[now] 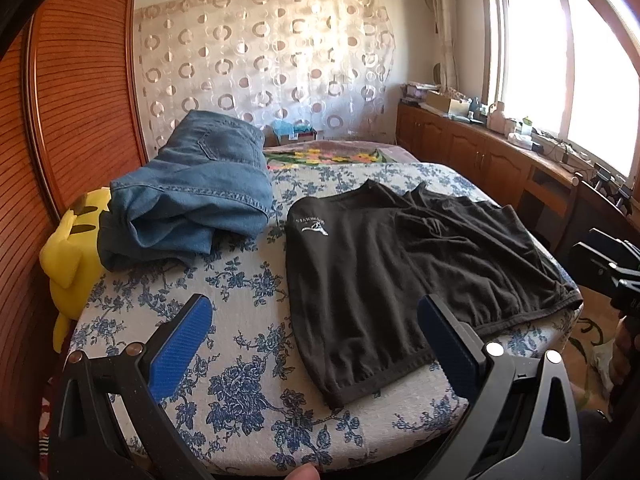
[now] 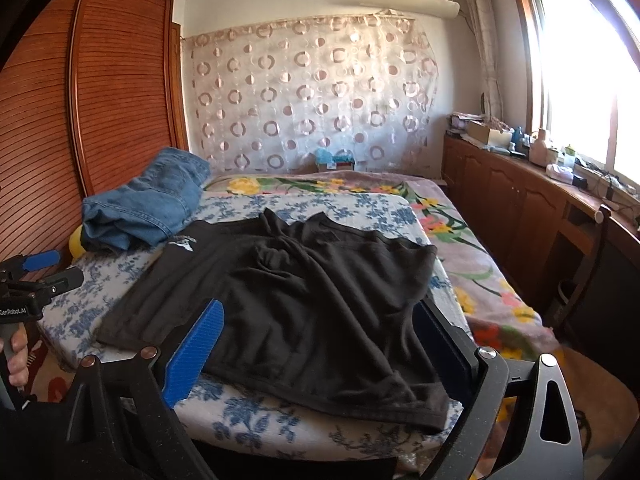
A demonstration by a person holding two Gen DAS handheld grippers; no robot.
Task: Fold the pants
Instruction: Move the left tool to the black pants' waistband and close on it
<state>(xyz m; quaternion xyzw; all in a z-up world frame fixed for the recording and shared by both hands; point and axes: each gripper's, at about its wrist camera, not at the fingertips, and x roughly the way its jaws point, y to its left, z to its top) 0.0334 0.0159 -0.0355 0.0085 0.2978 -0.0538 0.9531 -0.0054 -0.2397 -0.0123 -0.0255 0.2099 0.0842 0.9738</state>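
Black pants [image 1: 400, 264] with a small white logo lie spread on the blue-flowered bed cover [image 1: 240, 320], one leg folded over the other, hems toward me. They also show in the right wrist view [image 2: 304, 296]. My left gripper [image 1: 316, 332] is open and empty, hovering above the near hem of the pants. My right gripper [image 2: 320, 340] is open and empty, its blue fingers on either side of the near hem. The right gripper shows at the right edge of the left wrist view [image 1: 612, 272], the left one at the left edge of the right wrist view [image 2: 32, 280].
Folded blue jeans [image 1: 192, 200] lie at the bed's far left, over a yellow plush toy [image 1: 72, 256]. A wooden wardrobe [image 1: 80, 100] stands on the left. A wooden cabinet [image 2: 520, 208] with clutter runs under the window on the right. A flowered blanket [image 2: 460, 240] covers the bed's right side.
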